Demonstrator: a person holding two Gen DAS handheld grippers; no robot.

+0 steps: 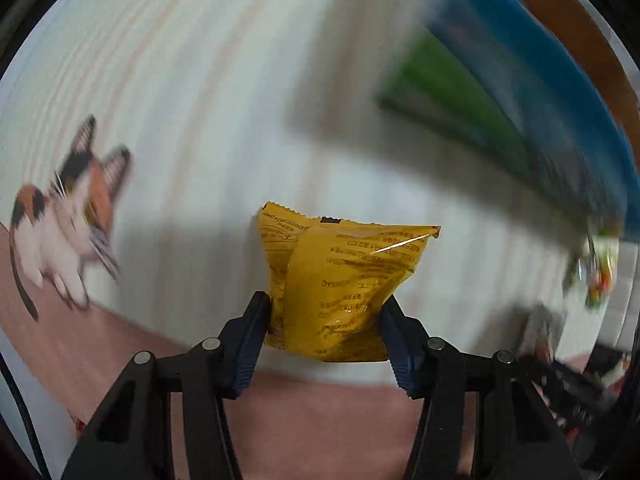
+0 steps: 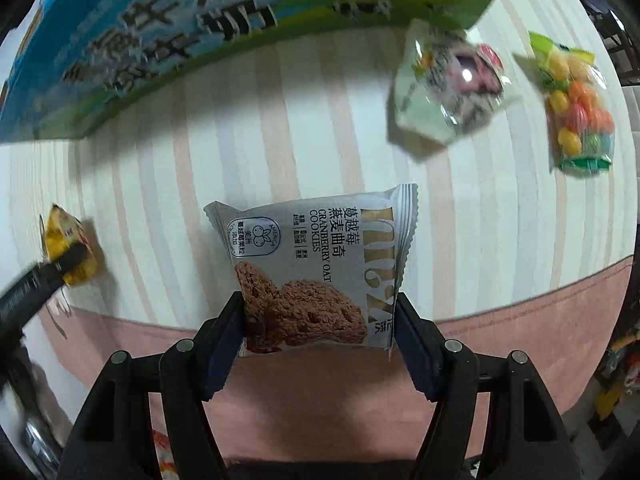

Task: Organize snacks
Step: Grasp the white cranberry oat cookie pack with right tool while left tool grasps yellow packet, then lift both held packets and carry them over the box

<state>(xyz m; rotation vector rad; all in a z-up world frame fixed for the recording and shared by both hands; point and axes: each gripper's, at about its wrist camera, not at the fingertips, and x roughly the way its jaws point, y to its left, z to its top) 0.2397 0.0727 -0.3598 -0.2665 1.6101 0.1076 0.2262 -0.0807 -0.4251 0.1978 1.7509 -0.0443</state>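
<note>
Left wrist cam: left gripper is clamping a yellow snack packet btwn both pads, above the striped tablecloth w/ its cat print; bkgd blurred. Right wrist cam: right gripper is gripping a cranberry oat cookie pack; a blue-green box, pale wrapped snack & colourful candy bag are lying further off.

Black claw, blue ribbed pads

Bare striped cloth lies open mid-table; the blue box walls its far edge, candy bags crowd the right.
</note>
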